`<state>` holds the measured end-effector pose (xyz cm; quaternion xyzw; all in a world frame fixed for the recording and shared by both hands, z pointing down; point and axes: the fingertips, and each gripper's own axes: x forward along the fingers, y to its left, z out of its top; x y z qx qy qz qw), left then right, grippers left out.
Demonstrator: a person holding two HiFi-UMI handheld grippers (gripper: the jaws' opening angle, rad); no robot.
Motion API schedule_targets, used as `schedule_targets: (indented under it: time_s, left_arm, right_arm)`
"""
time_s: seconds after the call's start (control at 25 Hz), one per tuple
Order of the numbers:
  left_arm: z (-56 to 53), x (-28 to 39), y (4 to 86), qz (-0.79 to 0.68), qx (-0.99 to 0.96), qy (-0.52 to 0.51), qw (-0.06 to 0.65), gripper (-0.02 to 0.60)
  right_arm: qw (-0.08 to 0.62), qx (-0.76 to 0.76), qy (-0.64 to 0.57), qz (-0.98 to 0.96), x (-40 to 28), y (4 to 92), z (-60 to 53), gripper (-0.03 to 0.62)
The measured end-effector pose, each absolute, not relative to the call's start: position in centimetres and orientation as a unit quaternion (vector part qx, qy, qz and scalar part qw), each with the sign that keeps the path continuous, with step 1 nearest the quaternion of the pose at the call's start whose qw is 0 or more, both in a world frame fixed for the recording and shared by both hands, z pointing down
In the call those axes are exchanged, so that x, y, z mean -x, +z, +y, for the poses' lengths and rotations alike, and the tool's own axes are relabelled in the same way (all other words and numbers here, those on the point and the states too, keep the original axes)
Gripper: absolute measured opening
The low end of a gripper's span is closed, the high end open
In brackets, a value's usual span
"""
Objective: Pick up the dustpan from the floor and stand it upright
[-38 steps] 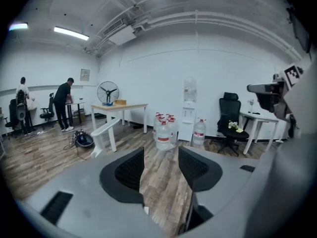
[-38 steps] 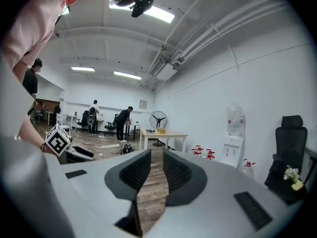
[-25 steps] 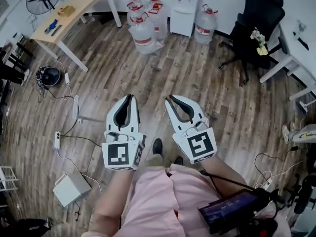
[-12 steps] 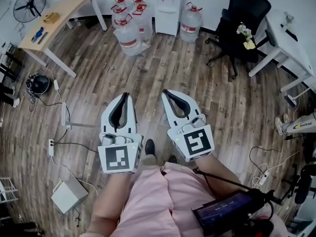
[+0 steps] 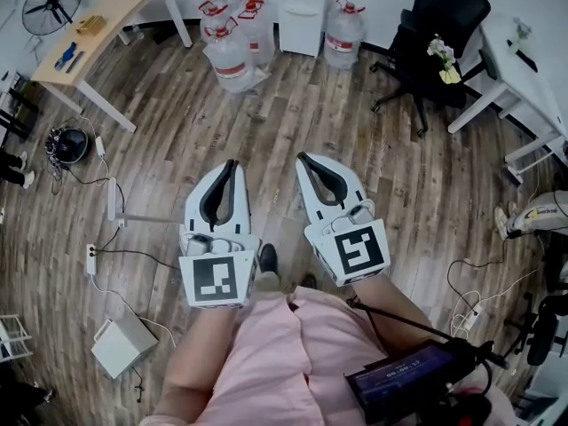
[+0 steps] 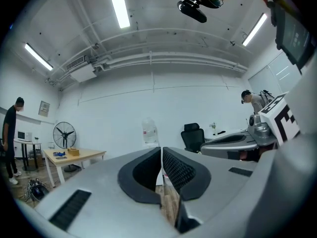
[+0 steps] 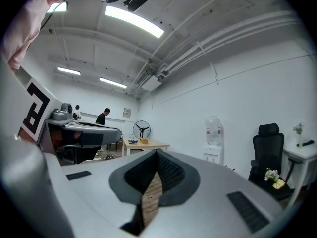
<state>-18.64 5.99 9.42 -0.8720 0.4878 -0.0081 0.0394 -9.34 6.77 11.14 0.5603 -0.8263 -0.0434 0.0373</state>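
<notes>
In the head view my left gripper and right gripper are held level, side by side, over the wooden floor in front of the person's pink top. Both are shut with nothing between the jaws. The left gripper view shows its own gripper with pads touching at the tip. The right gripper likewise meets at its tip. A white flat piece with a thin rod lies on the floor to the left of my left gripper. I cannot tell whether it is the dustpan.
Water jugs and a water dispenser stand by the far wall. A black office chair and a white desk are at the right, a wooden table at the left. A power strip, cables and a white box lie at the left.
The room has slid slightly left in the head view as the person moved. Both grippers stay shut and side by side, a little higher than before.
</notes>
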Motion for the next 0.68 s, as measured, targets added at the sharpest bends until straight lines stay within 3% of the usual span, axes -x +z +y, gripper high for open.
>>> schedule_targets:
  time_s: [0.68]
  left_arm:
    - [6.25, 18.92, 10.08, 0.487, 0.872, -0.020, 0.042, 0.021]
  right_arm:
    - [0.040, -0.555, -0.043, -0.830, 9.67, 11.58, 6.91, 0.000]
